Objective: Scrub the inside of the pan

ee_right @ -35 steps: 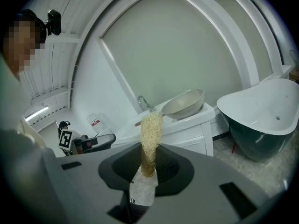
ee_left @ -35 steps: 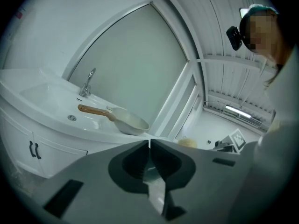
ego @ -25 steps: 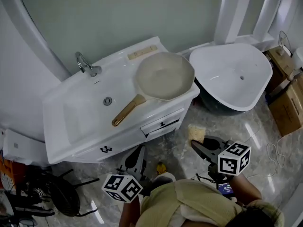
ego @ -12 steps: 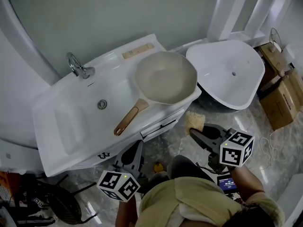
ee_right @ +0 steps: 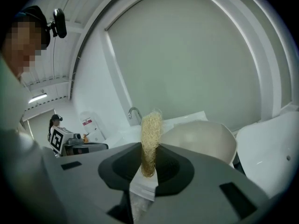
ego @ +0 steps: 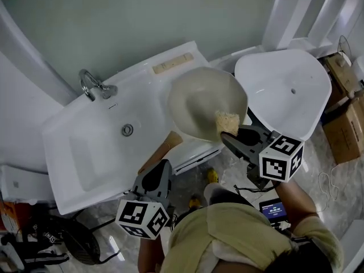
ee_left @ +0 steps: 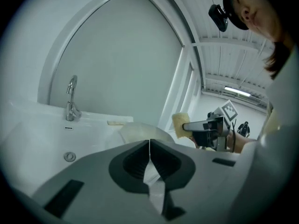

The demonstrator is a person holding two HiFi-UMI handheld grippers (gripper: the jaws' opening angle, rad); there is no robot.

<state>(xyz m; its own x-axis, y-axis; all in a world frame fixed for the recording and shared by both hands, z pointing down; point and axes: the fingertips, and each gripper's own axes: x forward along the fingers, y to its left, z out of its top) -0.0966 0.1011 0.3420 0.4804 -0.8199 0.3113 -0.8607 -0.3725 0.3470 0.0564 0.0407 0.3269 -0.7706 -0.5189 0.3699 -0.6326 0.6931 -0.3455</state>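
A cream pan (ego: 205, 101) with a wooden handle (ego: 161, 151) rests on the right end of the white washbasin counter (ego: 136, 104). My right gripper (ego: 227, 134) is shut on a yellowish loofah sponge (ego: 226, 121), held over the pan's near rim; in the right gripper view the sponge (ee_right: 150, 139) stands upright between the jaws with the pan (ee_right: 201, 136) beyond. My left gripper (ego: 154, 181) is shut and holds nothing, below the counter's front near the handle. In the left gripper view the pan (ee_left: 140, 133) lies ahead and the right gripper (ee_left: 184, 127) carries the sponge (ee_left: 179, 126).
A chrome tap (ego: 92, 85) and drain (ego: 127, 129) sit in the basin. A loose white basin (ego: 281, 90) leans at the right, cardboard boxes (ego: 344, 95) beyond it. A drawer (ego: 193, 152) hangs under the counter. Dark gear (ego: 45, 243) lies on the floor at left.
My right gripper has risen from floor level with the sponge to the pan's near rim. The left gripper has moved up toward the counter's front and the pan handle.
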